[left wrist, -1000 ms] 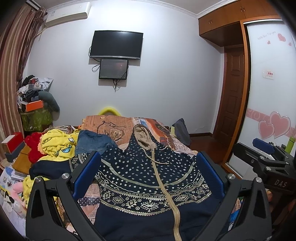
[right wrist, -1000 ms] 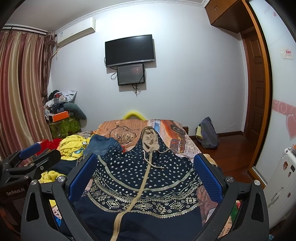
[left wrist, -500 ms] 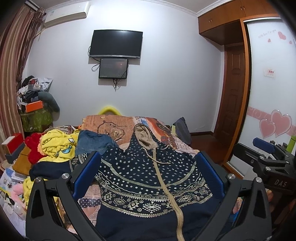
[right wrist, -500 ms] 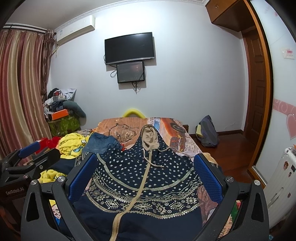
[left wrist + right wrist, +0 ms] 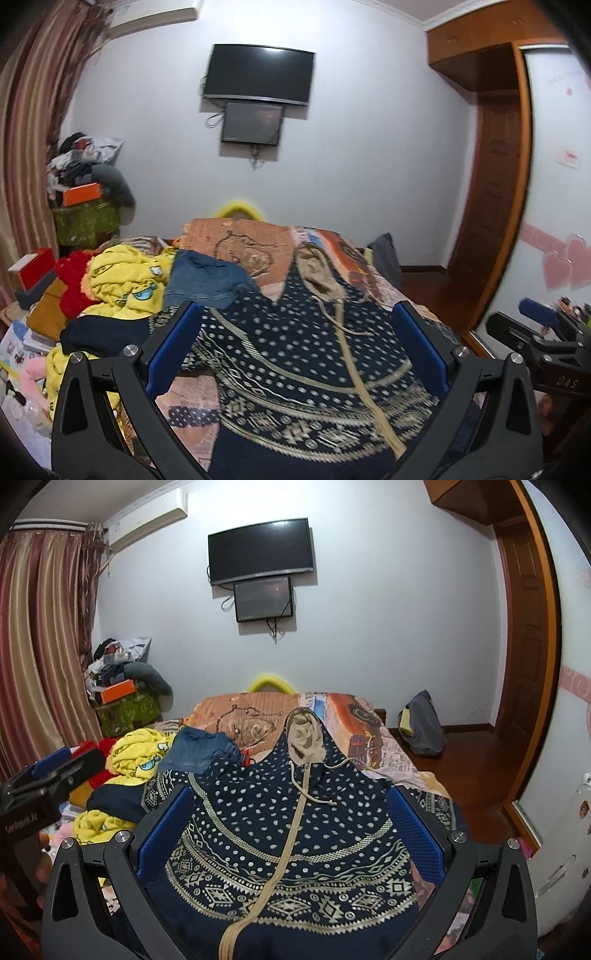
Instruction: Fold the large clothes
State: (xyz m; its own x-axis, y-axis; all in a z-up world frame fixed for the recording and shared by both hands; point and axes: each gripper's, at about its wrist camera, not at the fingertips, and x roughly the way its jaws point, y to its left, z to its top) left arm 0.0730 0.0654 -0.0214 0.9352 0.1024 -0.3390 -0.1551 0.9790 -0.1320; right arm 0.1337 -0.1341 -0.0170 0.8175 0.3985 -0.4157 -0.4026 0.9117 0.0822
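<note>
A: Item one, far left: what is held in the containers?

B: A green patterned box is seen against the far wall; an orange box and a heap of loose clothing are piled on it. What is inside cannot be told.

A: Item two, the bed?

B: On the left of the bed, a yellow cartoon blanket is bunched beside a red plush. A folded pair of jeans is laid partly over the left shoulder of the hoodie. The hoodie, navy with pale dots and bands, is spread front up across the near middle, zipper closed, tan-lined hood pointed to the far end.

A: Item three, right side?

B: A dark bag is leaned by the far wall, near a wooden door.

A: Grippers?

B: The left gripper and the right gripper are held above the hoodie's near part, fingers spread wide, nothing grasped.
</note>
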